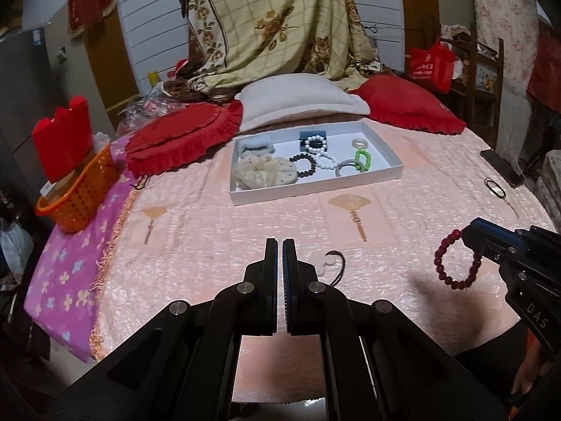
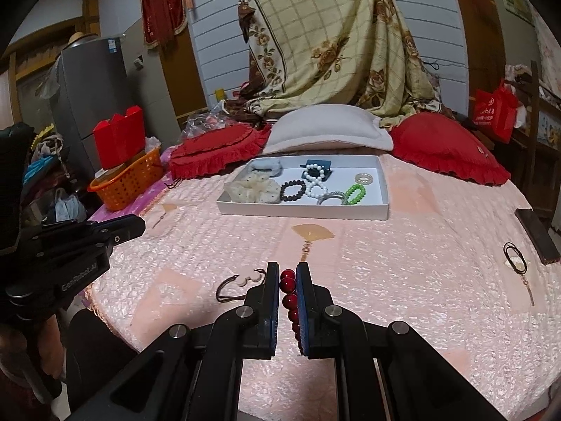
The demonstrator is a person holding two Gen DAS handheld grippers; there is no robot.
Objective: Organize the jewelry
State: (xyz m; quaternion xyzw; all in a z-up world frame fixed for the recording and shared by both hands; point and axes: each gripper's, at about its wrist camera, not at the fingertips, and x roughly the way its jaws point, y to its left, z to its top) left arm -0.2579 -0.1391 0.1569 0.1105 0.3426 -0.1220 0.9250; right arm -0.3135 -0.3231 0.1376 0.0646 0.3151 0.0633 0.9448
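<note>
**Red bracelet lifted, tray ahead**

Right gripper [image 2: 288,273] clenched on dark red bead bracelet [image 1: 455,259]; loop hangs free above the pink bedspread [image 1: 210,231]. Left gripper [image 1: 279,245] clenched, nothing between its jaws. Cord bracelet [image 2: 238,282] lies on bed just past left gripper; black cord piece [image 2: 515,258] far right. White tray [image 1: 315,189] ahead holds scrunchies, bead bracelets, rings. Step: carrying to tray. Next likely calls for reaching forward over a bare patch of the tray, then releasing
</note>
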